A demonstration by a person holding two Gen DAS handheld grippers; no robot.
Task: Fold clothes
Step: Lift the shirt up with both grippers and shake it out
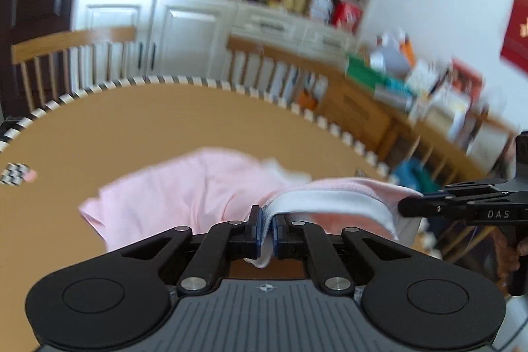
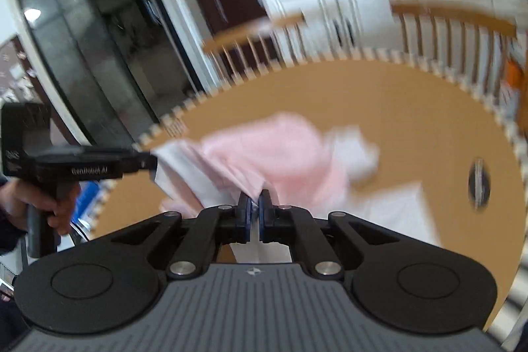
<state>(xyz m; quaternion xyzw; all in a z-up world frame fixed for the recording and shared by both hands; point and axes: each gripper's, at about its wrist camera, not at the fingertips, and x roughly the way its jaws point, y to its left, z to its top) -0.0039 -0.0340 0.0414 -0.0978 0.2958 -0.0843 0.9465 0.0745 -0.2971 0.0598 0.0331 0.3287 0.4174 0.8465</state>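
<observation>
The left gripper (image 1: pixel 267 228) has its jaws closed on a white-lined edge of the pink garment (image 1: pixel 184 187). The clamped fabric passes between the blue pads (image 1: pixel 255 228) and hangs a short way below them. From the clamp, the hem runs to the right toward the right gripper (image 1: pixel 404 207), whose tip meets the same raised edge.

The right gripper (image 2: pixel 254 211) likewise has its jaws pressed together on the pink garment (image 2: pixel 280 150), with a thin fold of cloth caught between the pads (image 2: pixel 246 213). The fabric stretches from this clamp up and to the left, where the left gripper (image 2: pixel 150 159) holds the other end of the edge.

The held edge is lifted off the counter (image 1: pixel 99 127). The remainder of the garment lies on the round brown surface beyond both jaws, bunched and creased.

View differences:
- The left wrist view shows the white inner lining of the hem, two wooden chairs (image 1: pixel 72 55) behind the counter, white cabinets and a cluttered shelf unit.
- The right wrist view shows a hand (image 2: pixel 49 203) gripping the left gripper's handle, a white cloth area (image 2: pixel 396 213) under the garment near the jaws, a small dark oval object (image 2: pixel 478 183) on the counter, and a dark glass door (image 2: pixel 99 38). Both views are motion-blurred.
</observation>
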